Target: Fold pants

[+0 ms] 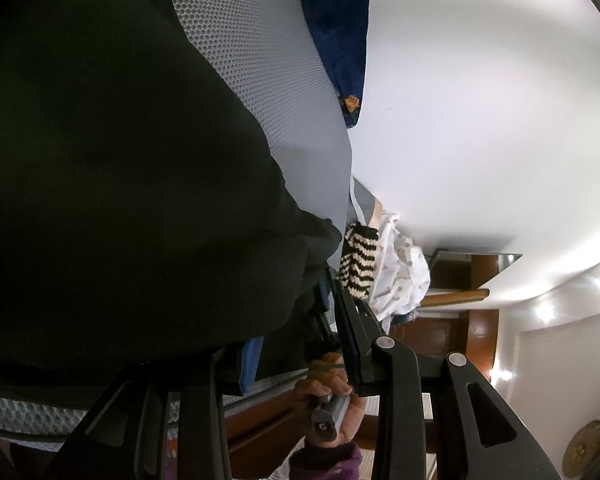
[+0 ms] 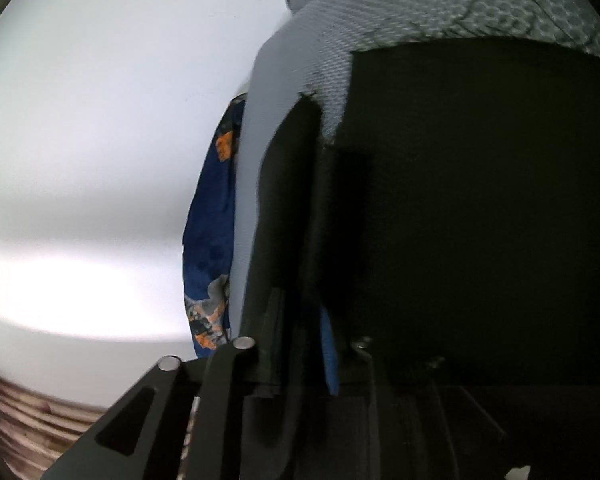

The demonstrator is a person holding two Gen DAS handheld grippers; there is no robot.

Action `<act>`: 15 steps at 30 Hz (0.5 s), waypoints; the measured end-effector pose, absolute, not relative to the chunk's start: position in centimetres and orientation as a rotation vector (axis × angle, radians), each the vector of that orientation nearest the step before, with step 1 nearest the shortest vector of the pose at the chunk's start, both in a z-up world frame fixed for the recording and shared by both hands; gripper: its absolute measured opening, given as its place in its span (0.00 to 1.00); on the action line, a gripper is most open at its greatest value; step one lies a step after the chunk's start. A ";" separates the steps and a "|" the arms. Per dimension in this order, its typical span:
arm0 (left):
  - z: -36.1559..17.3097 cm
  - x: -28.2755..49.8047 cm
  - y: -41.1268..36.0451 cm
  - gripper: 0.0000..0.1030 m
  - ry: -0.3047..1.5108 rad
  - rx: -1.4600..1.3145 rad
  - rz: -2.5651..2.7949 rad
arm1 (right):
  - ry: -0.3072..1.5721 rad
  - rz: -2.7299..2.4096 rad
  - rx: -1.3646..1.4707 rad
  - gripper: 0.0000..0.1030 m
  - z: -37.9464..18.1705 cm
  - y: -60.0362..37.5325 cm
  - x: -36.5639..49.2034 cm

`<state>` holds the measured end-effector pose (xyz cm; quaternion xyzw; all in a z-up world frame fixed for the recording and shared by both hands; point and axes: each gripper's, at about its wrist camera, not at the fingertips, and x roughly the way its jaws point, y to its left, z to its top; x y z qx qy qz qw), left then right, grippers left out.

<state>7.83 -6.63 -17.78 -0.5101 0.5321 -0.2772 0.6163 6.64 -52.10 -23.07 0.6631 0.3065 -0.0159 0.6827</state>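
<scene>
The black pants (image 1: 112, 168) fill the left of the left wrist view and the right of the right wrist view (image 2: 480, 208), lying on a grey patterned bed cover (image 1: 260, 64). My left gripper (image 1: 300, 340) is tilted sideways and shut on a fold of the pants. My right gripper (image 2: 300, 340) is also shut on black pants fabric, with a blue pad (image 2: 330, 356) showing beside the cloth. The person's hand (image 1: 332, 396) on the other gripper shows low in the left wrist view.
A blue patterned cloth (image 1: 344, 40) lies at the bed's edge by the white wall (image 1: 480, 100), also in the right wrist view (image 2: 212, 216). A striped garment (image 1: 358, 264) and a white dotted cloth (image 1: 400, 276) are piled nearby. Brown wooden furniture (image 1: 452, 300) stands behind.
</scene>
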 end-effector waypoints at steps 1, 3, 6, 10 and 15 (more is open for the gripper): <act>-17.7 7.9 -6.6 0.33 1.227 -1.169 -0.640 | 0.680 -0.033 1.503 0.17 -23.3 -52.3 7.0; -17.7 7.9 -6.6 0.33 1.228 -1.161 -0.642 | 0.680 -0.036 1.515 0.17 -23.4 -52.6 7.5; -17.7 7.9 -6.5 0.33 1.232 -1.157 -0.640 | 0.707 -0.047 1.468 0.08 -23.1 -52.6 7.9; -17.8 7.8 -6.4 0.33 1.234 -1.144 -0.639 | 0.737 -0.070 1.448 0.05 -22.8 -52.9 7.1; -17.4 7.5 -6.4 0.33 1.233 -1.100 -0.662 | 0.675 -0.080 1.397 0.05 -20.2 -53.5 5.0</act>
